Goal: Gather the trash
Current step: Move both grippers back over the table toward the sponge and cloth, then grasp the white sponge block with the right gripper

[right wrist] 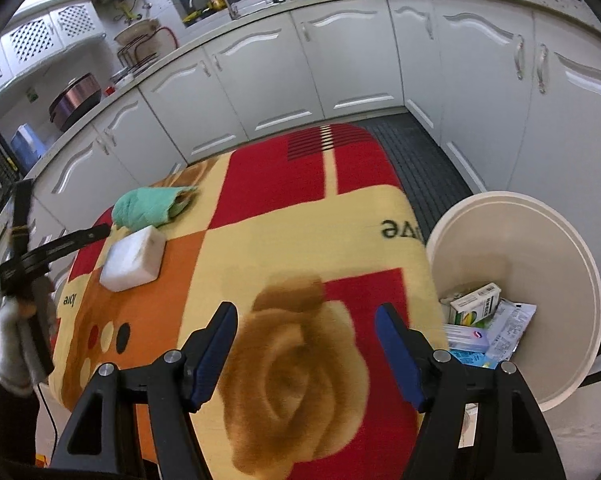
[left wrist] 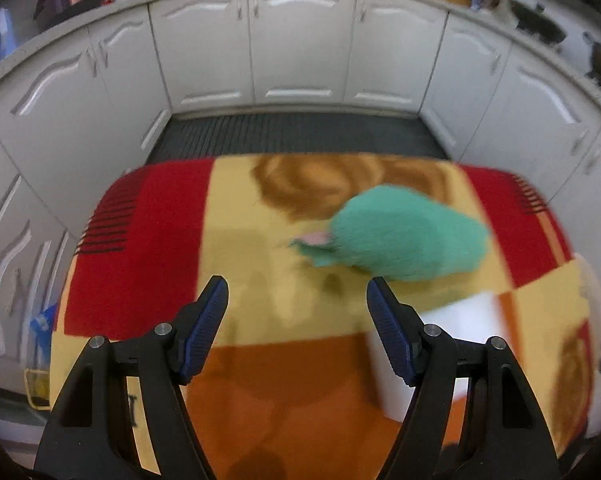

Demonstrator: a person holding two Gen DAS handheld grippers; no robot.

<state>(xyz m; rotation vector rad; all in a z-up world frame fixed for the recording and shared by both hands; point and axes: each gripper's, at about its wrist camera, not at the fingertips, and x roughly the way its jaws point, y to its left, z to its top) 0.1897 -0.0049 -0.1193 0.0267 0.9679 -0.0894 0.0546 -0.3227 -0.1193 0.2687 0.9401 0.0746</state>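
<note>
Left hand-held gripper point(left wrist: 297, 296) wide apart, holding nothing, hovering over desk point(left wrist: 236, 216) just short of green cloth point(left wrist: 408, 236); view blurred, contact unclear. Right hand-held gripper point(right wrist: 306, 320) likewise spread, nothing held. Trash point(right wrist: 480, 320) lies in bin point(right wrist: 572, 240) beside desk. White block point(right wrist: 134, 258) near cloth.

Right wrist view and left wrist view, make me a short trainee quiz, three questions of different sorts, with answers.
1. True or false: the white bucket beside the table already holds packaging.
2. Which lies nearer the white block? A) green cloth B) bucket
3. Fill in: both the left tool and right tool are ____ and hold nothing.

Key: 1 true; 2 A; 3 open.
</note>
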